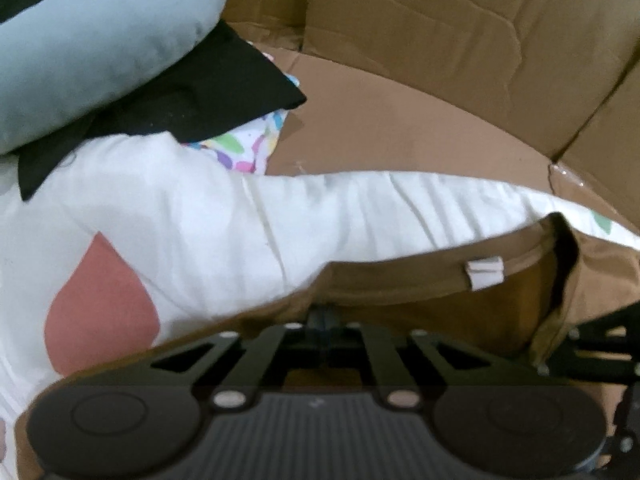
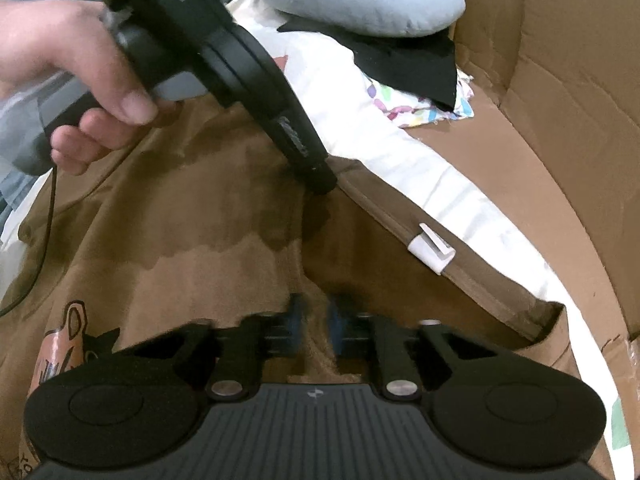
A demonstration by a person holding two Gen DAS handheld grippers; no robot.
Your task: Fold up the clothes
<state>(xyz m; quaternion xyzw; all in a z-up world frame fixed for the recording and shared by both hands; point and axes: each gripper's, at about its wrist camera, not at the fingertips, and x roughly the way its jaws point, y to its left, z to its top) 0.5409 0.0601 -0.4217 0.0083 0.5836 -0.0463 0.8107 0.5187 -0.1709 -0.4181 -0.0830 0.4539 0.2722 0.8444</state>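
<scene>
Right gripper (image 2: 316, 328) fingers blurred, closed w/ brown shirt (image 2: 224, 240) fabric pinched between. Left gripper (image 2: 320, 178) tips buried in the same shirt near its collar, closed on it. Shirt lies atop white garment (image 1: 168, 216) inside cardboard box (image 1: 460, 40); shirt's far edges cut off.

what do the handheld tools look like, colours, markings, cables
Both are black plastic. The right tool has blue finger pads, silver pivot bolts, a ribbed base between two round discs. The left tool is a long tapering black body with white markings, a grey grip and a thin black cable. No sleeve shows.
</scene>
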